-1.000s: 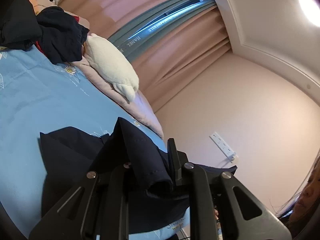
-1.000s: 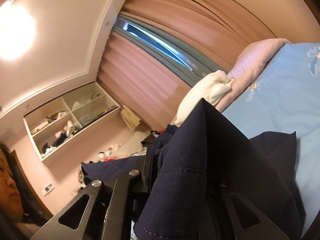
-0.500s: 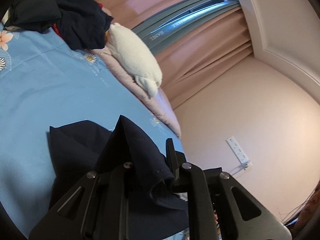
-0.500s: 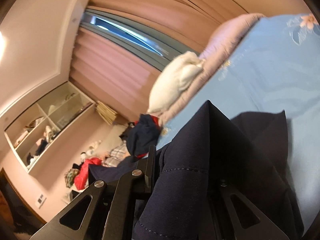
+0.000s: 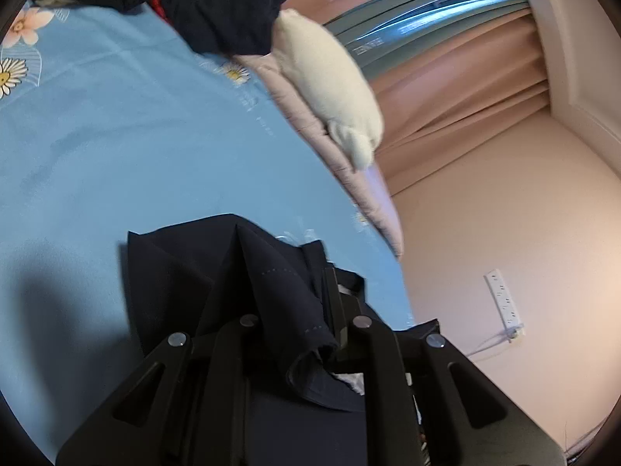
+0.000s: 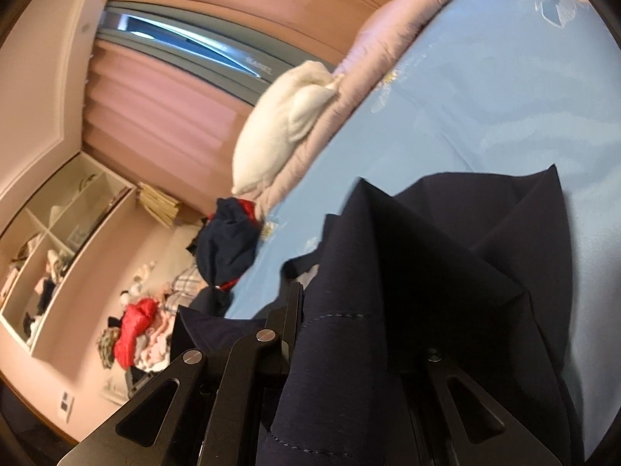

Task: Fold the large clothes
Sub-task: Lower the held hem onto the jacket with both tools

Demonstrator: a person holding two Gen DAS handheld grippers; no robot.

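Observation:
A dark navy garment (image 5: 174, 272) lies partly on the blue flowered bedsheet (image 5: 116, 136). One edge of it is lifted into a peak. My left gripper (image 5: 289, 303) is shut on a fold of that cloth, which drapes over and hides its left finger. In the right wrist view the same navy garment (image 6: 446, 252) rises in a ridge from the sheet (image 6: 485, 97). My right gripper (image 6: 349, 322) is shut on it. Cloth covers the right finger, and only the left finger (image 6: 295, 310) shows.
A white pillow (image 5: 330, 77) rests on a pink quilt (image 5: 349, 163) along the bed's far edge. A heap of dark and red clothes (image 5: 217, 4) lies beside it. Pink curtains (image 5: 465, 77), a wall power strip (image 5: 504, 299) and open shelves (image 6: 50, 240) ring the bed.
Both grippers have come down toward the bed with the navy cloth still in them. The blue sheet fills more of each view, and the ceiling and lamp have left it.

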